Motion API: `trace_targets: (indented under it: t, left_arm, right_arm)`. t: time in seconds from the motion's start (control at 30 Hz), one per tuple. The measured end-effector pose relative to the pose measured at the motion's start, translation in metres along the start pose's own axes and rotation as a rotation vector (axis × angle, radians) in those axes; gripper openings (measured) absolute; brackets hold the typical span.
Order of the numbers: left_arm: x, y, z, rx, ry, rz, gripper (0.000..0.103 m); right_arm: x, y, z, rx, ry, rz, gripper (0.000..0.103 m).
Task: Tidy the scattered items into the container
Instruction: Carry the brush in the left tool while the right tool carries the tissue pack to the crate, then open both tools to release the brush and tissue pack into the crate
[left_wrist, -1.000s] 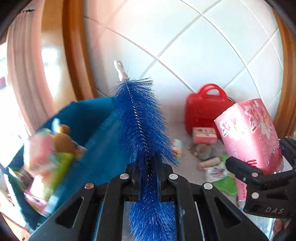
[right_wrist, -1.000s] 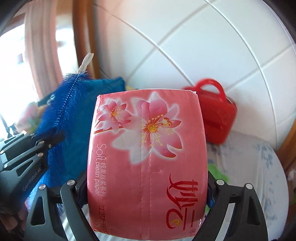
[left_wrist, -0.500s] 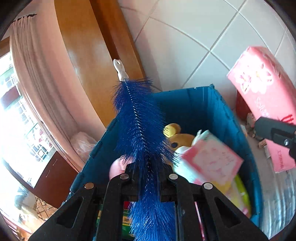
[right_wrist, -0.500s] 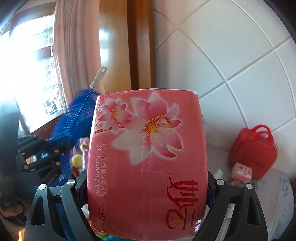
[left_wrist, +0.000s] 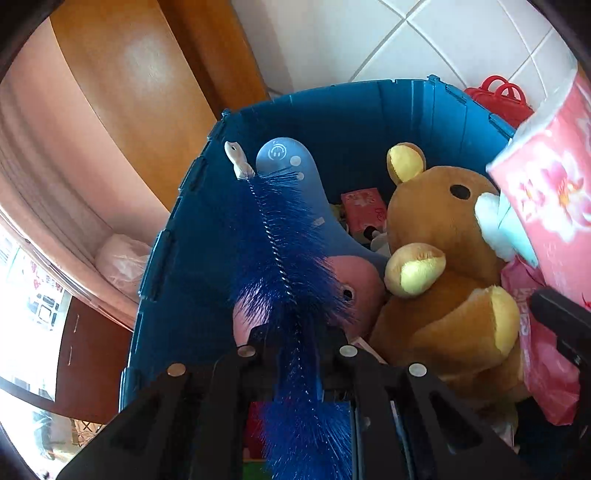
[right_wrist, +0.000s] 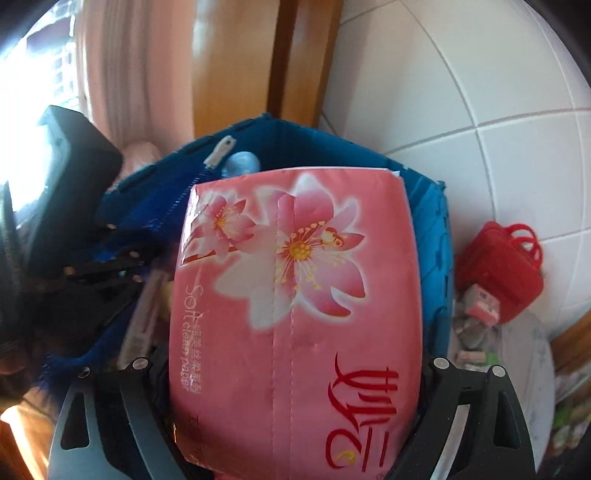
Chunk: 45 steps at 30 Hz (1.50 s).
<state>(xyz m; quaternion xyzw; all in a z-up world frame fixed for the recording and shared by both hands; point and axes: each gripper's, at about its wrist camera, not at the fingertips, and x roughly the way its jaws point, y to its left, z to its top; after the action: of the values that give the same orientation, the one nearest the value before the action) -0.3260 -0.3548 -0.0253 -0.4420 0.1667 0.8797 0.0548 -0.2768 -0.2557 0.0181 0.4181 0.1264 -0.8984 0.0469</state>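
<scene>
Blue bin (left_wrist: 192, 258), the container for the scattered items, stands against a white tiled wall (right_wrist: 480, 92) beside a wooden frame (left_wrist: 122, 92), already crowded with toys. Inside lie a brown plush bear (left_wrist: 443, 266) with yellow ears, a pink plush toy (left_wrist: 354, 284), a pale blue plastic piece (left_wrist: 291, 166) and a small pink packet (left_wrist: 364, 208). Left gripper (left_wrist: 297, 350) is above the bin's near side, its jaws clamped tight on a blue bristle brush (left_wrist: 280, 258), which points forward over the toys, white tip (left_wrist: 236, 155) near the far wall of the bin. Right gripper (right_wrist: 291, 369) holds a pink tissue pack (right_wrist: 295, 314) printed with flowers, jaws spread wide and pressing on both of its sides; the pack is over the bin's right part. Outside the bin, to the right, a red toy bag (right_wrist: 498, 269) sits against the wall with small items (right_wrist: 476, 321) strewn on a pale cloth (right_wrist: 524, 362) before it.
</scene>
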Motion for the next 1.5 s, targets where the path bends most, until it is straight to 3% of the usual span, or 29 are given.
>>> trace_targets:
  t: [0.17,0.37,0.43,0.57,1.07,1.5]
  left_arm:
    - [0.014,-0.002,0.020,0.010,-0.001,-0.056,0.014]
    - [0.014,-0.006,0.022,0.008,0.012,-0.037,0.022]
    - [0.008,-0.002,0.020,-0.009,0.014,-0.036,0.029]
    - [-0.011,0.001,0.010,-0.038,-0.016,-0.061,0.064]
    - [-0.098,-0.009,-0.040,-0.055,-0.189,-0.090,0.064]
    - [-0.142,-0.012,-0.090,-0.229,-0.307,-0.080,0.065]
  right_arm:
    - [0.064,-0.037,0.010,0.096,0.140,-0.027,0.095]
    - [0.070,-0.043,0.011,0.096,0.167,-0.024,0.096]
    - [0.068,-0.042,0.010,0.096,0.163,-0.025,0.098]
    - [0.059,-0.039,0.012,0.098,0.146,-0.030,0.102]
    - [-0.019,-0.031,-0.017,0.088,0.024,-0.026,0.103]
    - [-0.108,-0.032,-0.071,0.088,-0.197,-0.071,0.103]
